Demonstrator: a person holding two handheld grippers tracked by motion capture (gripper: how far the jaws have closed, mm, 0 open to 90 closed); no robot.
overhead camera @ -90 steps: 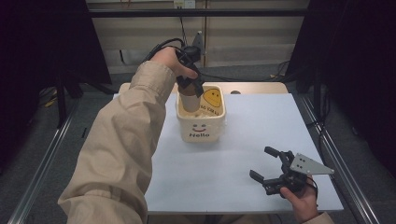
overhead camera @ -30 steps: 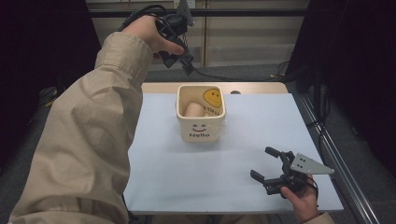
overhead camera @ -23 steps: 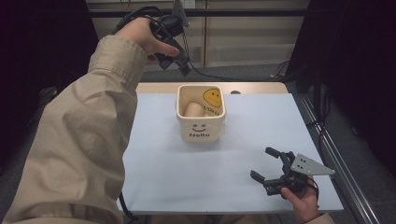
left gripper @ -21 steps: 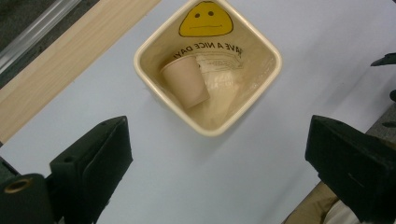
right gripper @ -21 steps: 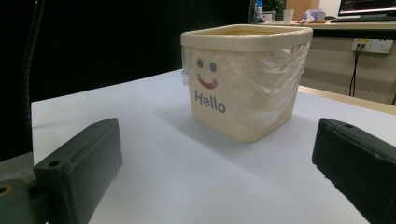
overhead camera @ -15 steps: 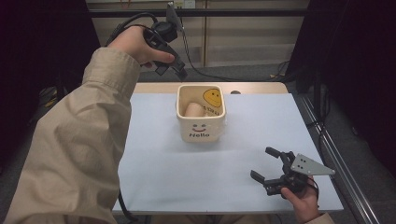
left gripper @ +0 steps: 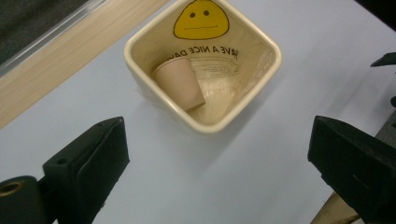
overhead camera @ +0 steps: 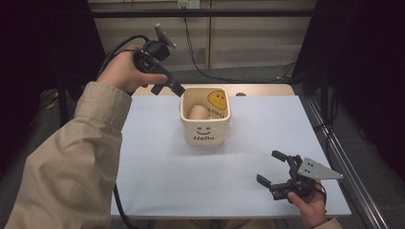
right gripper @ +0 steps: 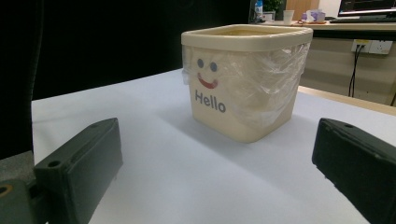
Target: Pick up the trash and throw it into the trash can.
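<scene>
The left claw (overhead camera: 168,87) hangs in the air over the far left part of the tabletop (overhead camera: 157,157), just off the far-left corner of the cream square bin (overhead camera: 205,131), and tilts down toward it. Its jaws have just been opening and stand wide apart with nothing between them; the left gripper view looks straight past them into the bin (left gripper: 243,88) below.

The bin stands upright toward the far edge of the tabletop, about midway between its left and right edges. A thin clear plastic liner (right gripper: 275,88) is folded over its rim, and its near face shows a smiley and the word "Hello". Inside, a small tan paper cup (left gripper: 180,84) lies on its side against one wall, beneath a yellow face printed on the liner.

The right claw (overhead camera: 274,167) sits low near the near right corner of the tabletop, well apart from the bin, held in the person's hand. Its jaws are spread wide and empty, pointing toward the bin.
</scene>
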